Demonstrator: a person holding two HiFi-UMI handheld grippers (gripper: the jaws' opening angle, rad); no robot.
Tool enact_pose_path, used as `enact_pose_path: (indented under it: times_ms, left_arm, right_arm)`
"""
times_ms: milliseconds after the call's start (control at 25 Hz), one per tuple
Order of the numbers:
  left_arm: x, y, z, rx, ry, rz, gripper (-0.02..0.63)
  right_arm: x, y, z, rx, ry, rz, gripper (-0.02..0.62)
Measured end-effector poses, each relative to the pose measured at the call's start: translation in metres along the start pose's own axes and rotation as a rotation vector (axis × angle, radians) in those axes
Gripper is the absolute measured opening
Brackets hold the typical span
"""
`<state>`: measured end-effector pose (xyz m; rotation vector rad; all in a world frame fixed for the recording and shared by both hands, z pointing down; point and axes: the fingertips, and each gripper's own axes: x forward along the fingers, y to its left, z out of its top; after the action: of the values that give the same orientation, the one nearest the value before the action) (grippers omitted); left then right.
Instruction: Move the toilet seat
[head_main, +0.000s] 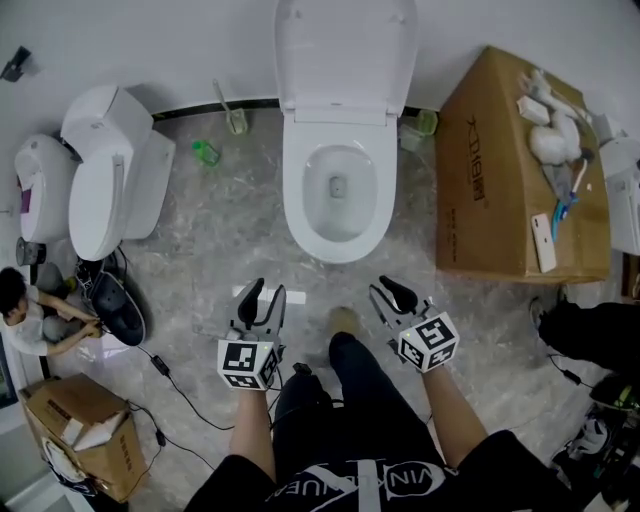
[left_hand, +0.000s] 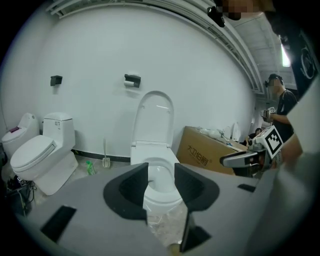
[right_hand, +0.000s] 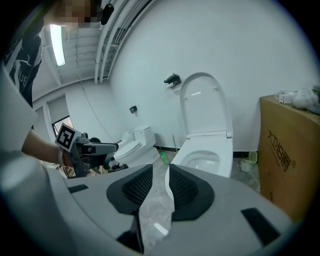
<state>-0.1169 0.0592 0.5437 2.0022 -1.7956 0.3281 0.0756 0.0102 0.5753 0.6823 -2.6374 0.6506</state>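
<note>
A white toilet stands against the far wall, with its lid and seat raised upright and the bowl open. The left gripper view shows the toilet straight ahead, and the right gripper view has the raised lid up and to the right. My left gripper hovers over the floor in front of the bowl, open with nothing between its jaws. My right gripper is level with it on the right, also open and empty. Neither touches the toilet.
A second closed toilet stands at the left, with a person crouching below it. A large cardboard box with items on top sits right of the bowl. A green bottle, a toilet brush and floor cables lie nearby.
</note>
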Motion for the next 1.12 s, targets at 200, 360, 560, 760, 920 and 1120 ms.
enact_pose_path:
  times_ms: [200,360,560,760,920,1120]
  left_arm:
    - [0.036,0.005,-0.033,0.022,0.061,-0.020,0.155]
    - [0.061,0.005,-0.067,0.031,0.134,-0.047,0.161]
    - [0.097,0.007,-0.115,0.054,0.218,-0.076,0.169]
    - [0.138,0.016,-0.159,0.073,0.274,-0.101,0.179]
    - [0.163,0.020,-0.190,0.079,0.302,-0.114,0.183]
    - [0.185,0.029,-0.219,0.130,0.360,-0.125,0.195]
  right_arm:
    - [0.029,-0.019,-0.026,0.017,0.044,0.013,0.112]
    - [0.048,-0.030,-0.051,0.052,0.077,0.004,0.112]
    - [0.073,-0.049,-0.088,0.088,0.123,-0.014,0.112]
    - [0.100,-0.074,-0.121,0.116,0.144,-0.057,0.112]
    - [0.117,-0.094,-0.147,0.133,0.152,-0.103,0.112]
    - [0.130,-0.111,-0.175,0.134,0.189,-0.168,0.112]
